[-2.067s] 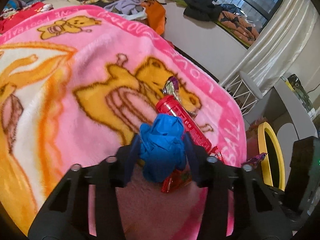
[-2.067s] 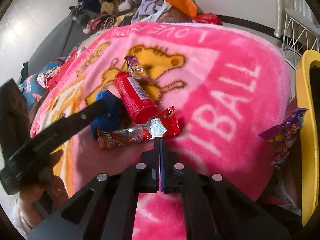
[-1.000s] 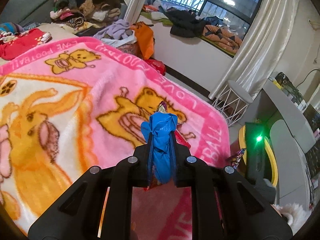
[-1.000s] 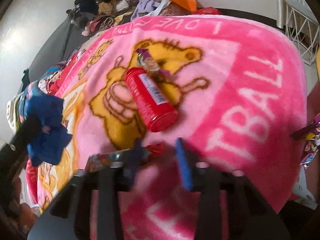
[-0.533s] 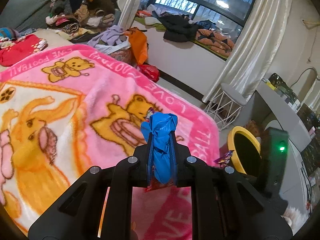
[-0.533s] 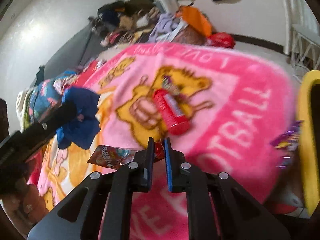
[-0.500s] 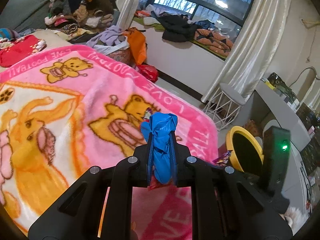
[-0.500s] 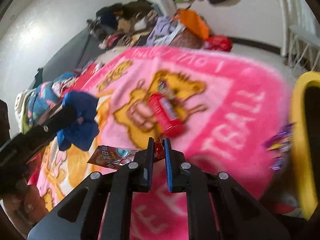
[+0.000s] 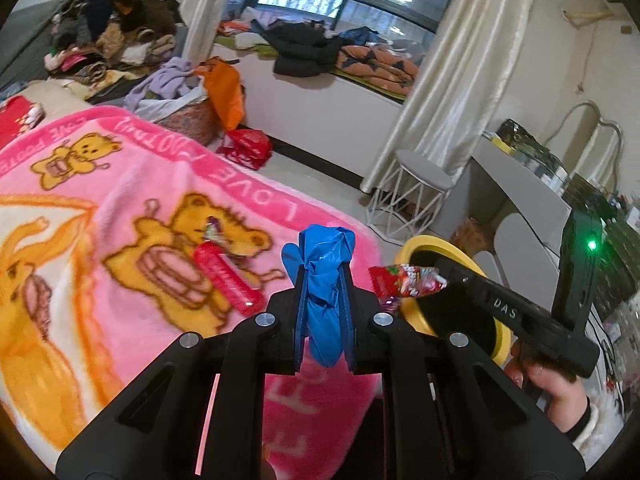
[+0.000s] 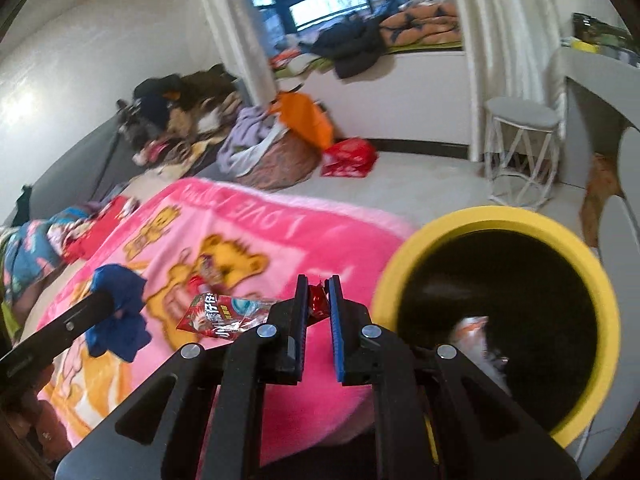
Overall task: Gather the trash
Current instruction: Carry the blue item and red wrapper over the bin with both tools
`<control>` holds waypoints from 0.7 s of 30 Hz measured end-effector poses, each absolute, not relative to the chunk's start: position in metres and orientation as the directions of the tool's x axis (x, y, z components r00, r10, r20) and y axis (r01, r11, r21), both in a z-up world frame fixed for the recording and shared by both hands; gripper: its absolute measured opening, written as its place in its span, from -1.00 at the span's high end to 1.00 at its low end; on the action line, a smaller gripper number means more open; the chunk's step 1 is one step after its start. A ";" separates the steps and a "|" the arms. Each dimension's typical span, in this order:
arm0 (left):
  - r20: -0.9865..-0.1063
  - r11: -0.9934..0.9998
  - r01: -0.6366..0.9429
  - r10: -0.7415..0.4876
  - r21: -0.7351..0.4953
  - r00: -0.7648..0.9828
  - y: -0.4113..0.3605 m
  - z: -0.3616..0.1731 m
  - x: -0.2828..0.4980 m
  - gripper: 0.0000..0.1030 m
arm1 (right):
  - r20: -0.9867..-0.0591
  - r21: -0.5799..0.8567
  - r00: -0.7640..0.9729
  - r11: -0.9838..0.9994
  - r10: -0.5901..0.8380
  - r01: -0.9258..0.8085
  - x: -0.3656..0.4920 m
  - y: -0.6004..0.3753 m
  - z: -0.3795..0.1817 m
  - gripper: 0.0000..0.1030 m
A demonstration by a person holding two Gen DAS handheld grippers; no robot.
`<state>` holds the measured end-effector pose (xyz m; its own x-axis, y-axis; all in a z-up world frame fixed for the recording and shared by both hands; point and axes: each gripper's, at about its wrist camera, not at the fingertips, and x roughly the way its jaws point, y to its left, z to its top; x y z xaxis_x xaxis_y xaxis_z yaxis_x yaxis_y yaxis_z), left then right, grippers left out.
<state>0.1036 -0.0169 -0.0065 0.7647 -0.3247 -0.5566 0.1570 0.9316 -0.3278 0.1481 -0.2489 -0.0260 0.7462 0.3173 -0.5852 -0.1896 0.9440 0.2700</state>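
Both hands are mid-carry toward the yellow bin [image 10: 496, 224]: the left gripper [image 9: 323, 312] clamps a blue crumpled bag [image 9: 325, 280], the right gripper [image 10: 318, 312] pinches a red snack wrapper [image 10: 224, 316] beside the rim (a red tube [image 9: 224, 276] lies on the blanket [image 9: 120, 208]). Next, each needs positioning over the opening before letting go.

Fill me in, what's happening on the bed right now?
A person is clearing trash off the pink blanket with two handheld claws. The left claw is shut on a blue wad; the right claw pinches a red snack wrapper beside the yellow bin. Neither piece is in the bin yet. A red tube and a small wrapper lie on the blanket.
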 end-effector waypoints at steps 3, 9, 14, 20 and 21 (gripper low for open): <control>-0.555 0.929 0.184 -0.342 -0.321 0.758 -0.029 -0.006 0.105 0.81 | -0.578 0.276 0.766 0.951 0.280 -0.139 0.147 -0.273 -0.026 0.80; -0.557 0.919 0.245 -0.384 -0.309 0.736 -0.059 -0.006 0.109 0.81 | -0.572 0.278 0.792 0.959 0.215 -0.059 0.144 -0.306 -0.028 0.80; -0.561 0.911 0.289 -0.410 -0.296 0.719 -0.079 -0.006 0.111 0.80 | -0.573 0.281 0.802 0.960 0.168 -0.001 0.140 -0.327 -0.032 0.80; -0.570 0.897 0.335 -0.441 -0.287 0.693 -0.103 -0.009 0.113 0.80 | -0.580 0.281 0.807 0.957 0.111 0.070 0.139 -0.351 -0.038 0.80; -0.572 0.895 0.342 -0.445 -0.285 0.689 -0.107 -0.010 0.113 0.80 | -0.582 0.284 0.807 0.955 0.100 0.086 0.139 -0.356 -0.040 0.80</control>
<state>0.1132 -0.1068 -0.0097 0.6887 -0.4454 -0.5721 0.3425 0.8953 -0.2848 0.1386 -0.3563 -0.0402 0.8070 0.1003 -0.5819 0.0863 0.9549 0.2842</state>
